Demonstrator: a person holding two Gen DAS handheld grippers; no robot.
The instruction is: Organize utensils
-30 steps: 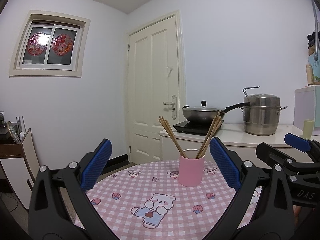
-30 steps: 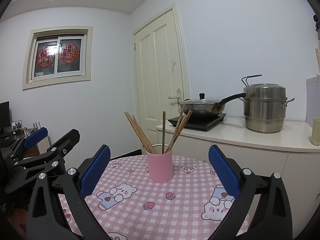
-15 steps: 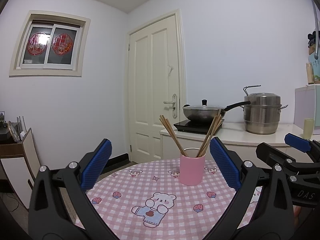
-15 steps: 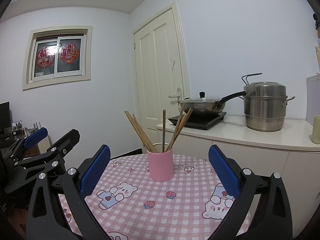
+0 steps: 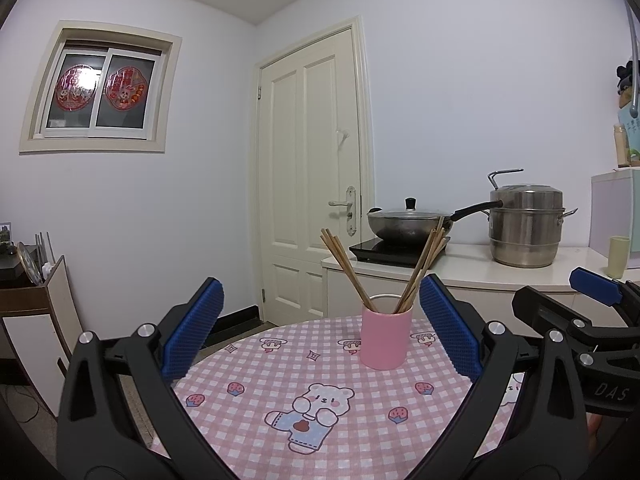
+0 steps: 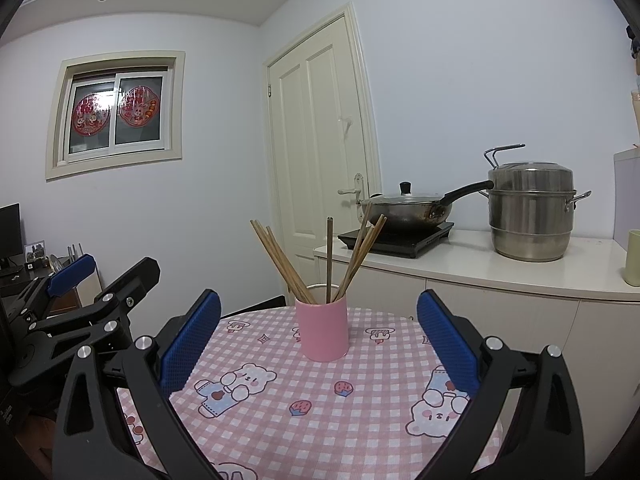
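Both sets of jaws are wide open and hold nothing; the left gripper [image 5: 320,328] and the right gripper [image 6: 318,332] hang side by side above the table [image 6: 360,420]; straight ahead of both stands the pink cup [image 6: 323,328], upright; the chopsticks [image 6: 280,264] poke up out of it and fan apart; the right gripper looks a bit nearer, I think.

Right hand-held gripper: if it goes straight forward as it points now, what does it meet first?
Probably the pink cylindrical cup holding wooden chopsticks; it stands between the open fingers, slightly left of centre. Depth is unclear.
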